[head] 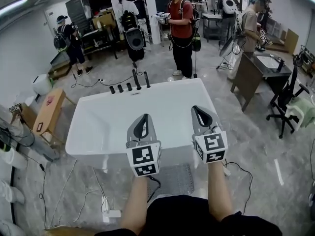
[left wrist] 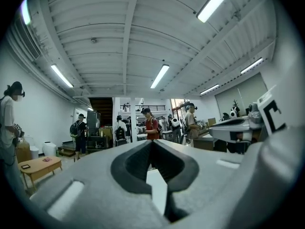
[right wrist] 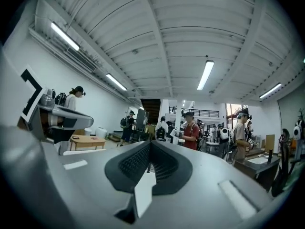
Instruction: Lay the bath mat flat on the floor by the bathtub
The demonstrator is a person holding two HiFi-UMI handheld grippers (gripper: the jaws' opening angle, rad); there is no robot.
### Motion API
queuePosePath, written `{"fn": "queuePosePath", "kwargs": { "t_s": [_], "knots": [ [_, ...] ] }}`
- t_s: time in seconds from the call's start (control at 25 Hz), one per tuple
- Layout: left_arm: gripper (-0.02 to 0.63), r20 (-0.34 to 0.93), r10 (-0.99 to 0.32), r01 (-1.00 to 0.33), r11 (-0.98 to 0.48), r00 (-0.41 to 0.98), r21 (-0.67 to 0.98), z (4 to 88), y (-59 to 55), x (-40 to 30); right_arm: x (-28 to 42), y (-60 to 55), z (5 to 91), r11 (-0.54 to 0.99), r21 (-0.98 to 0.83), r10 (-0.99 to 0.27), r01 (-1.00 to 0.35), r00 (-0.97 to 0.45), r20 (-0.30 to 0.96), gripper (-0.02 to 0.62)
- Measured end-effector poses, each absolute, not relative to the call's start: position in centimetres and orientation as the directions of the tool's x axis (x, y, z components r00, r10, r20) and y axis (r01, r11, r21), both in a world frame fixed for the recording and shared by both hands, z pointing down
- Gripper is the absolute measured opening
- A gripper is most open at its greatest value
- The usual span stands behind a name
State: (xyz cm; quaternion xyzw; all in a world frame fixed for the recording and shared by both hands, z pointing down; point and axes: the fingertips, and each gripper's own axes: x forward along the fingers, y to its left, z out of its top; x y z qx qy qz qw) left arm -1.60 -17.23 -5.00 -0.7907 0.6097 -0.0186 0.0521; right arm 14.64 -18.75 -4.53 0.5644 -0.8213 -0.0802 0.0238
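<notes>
Head view, looking steeply down: left gripper (head: 143,117) and right gripper (head: 197,108) side by side, well apart, both pointing away over the near rim of the white bathtub (head: 93,136). Jaws of each pressed together at the tips, nothing caught between. Same in the left gripper view and the right gripper view: only the dark hollow behind the closed tips, with the room beyond. Bare forearms behind the marker cubes.

Bath mat (head: 174,178) down on the floor just beside the tub's near wall, between the two arms. Grey, ribbed, lying flat as far as visible (near edge hidden by the person's dark clothing). Touched by neither gripper.

Black taps (head: 129,86) lined up on the tub's far rim. Thin cable (head: 242,173) trailing over the marbled floor right of the mat, white power strip (head: 111,213) to its left. Low wooden table (head: 49,113) left of the tub. Beyond it all, a person in a red shirt (head: 181,26), standing, facing this way
</notes>
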Motion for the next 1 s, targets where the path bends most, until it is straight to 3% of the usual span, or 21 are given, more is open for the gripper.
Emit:
{"fn": "queuePosePath", "kwargs": {
  "t_s": [0.24, 1.0],
  "knots": [
    [0.005, 0.002, -0.964, -0.96, -0.267, 0.268, -0.088, -3.8, -17.8, -1.5, 13.7, -19.6, -3.4, 0.406, 0.061, -0.912, -0.912, -0.408, -0.033, 0.005],
    [0.005, 0.025, -0.96, -0.959, -0.279, 0.278, -0.044, -3.3, -18.0, -2.2, 12.0, -19.5, -3.4, 0.438, 0.079, -0.896, -0.896, -0.441, -0.039, 0.005]
  ]
}}
